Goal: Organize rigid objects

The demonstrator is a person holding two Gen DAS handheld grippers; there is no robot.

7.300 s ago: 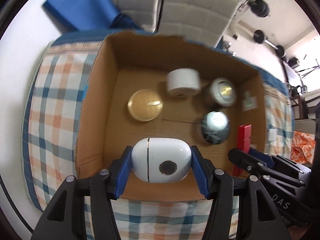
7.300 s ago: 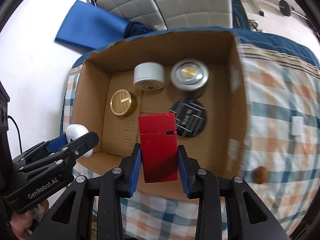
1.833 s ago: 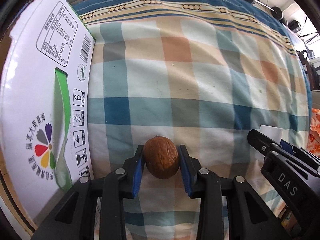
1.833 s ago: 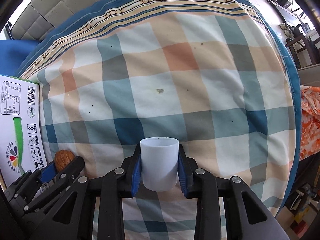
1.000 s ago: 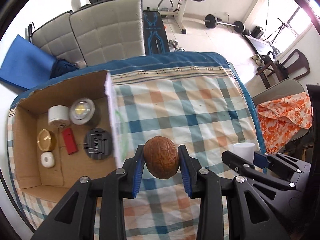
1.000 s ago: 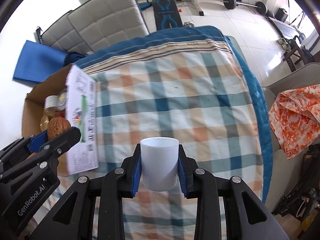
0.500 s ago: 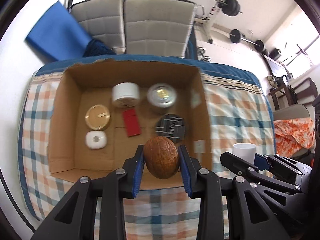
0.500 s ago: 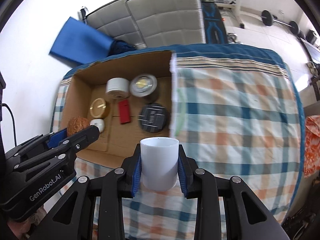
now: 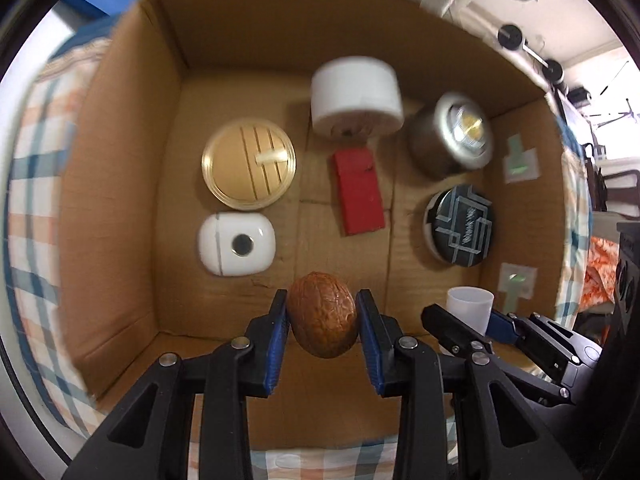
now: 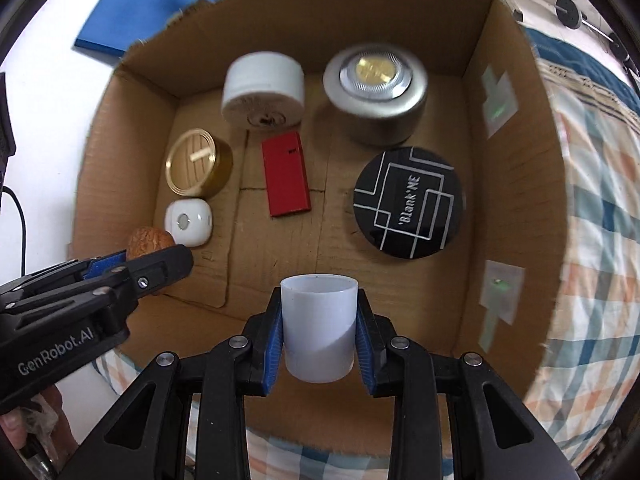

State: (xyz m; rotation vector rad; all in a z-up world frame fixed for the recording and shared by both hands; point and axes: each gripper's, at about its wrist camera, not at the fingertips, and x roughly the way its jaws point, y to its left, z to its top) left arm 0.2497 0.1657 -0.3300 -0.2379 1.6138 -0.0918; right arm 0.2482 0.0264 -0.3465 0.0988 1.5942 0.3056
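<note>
My left gripper (image 9: 322, 320) is shut on a brown walnut (image 9: 322, 314) and holds it over the near part of an open cardboard box (image 9: 120, 160). My right gripper (image 10: 319, 332) is shut on a small white cup (image 10: 318, 328), held over the box's near edge (image 10: 516, 160). The walnut also shows in the right wrist view (image 10: 148, 240), and the cup in the left wrist view (image 9: 470, 308). In the box lie a white case (image 9: 236, 244), a gold lid (image 9: 248, 164), a red box (image 9: 360, 192), a white roll (image 9: 356, 92), a silver tin (image 9: 452, 140) and a black disc (image 9: 460, 224).
The box stands on a bed with a checked cover (image 10: 592, 240). A blue mat (image 10: 136, 16) lies on the floor behind the box. Gym weights (image 9: 516, 36) stand at the far right. White labels (image 10: 500, 296) stick to the box's right wall.
Both grippers have come down closer to the box with the walnut and the cup still held. The box now fills both views.
</note>
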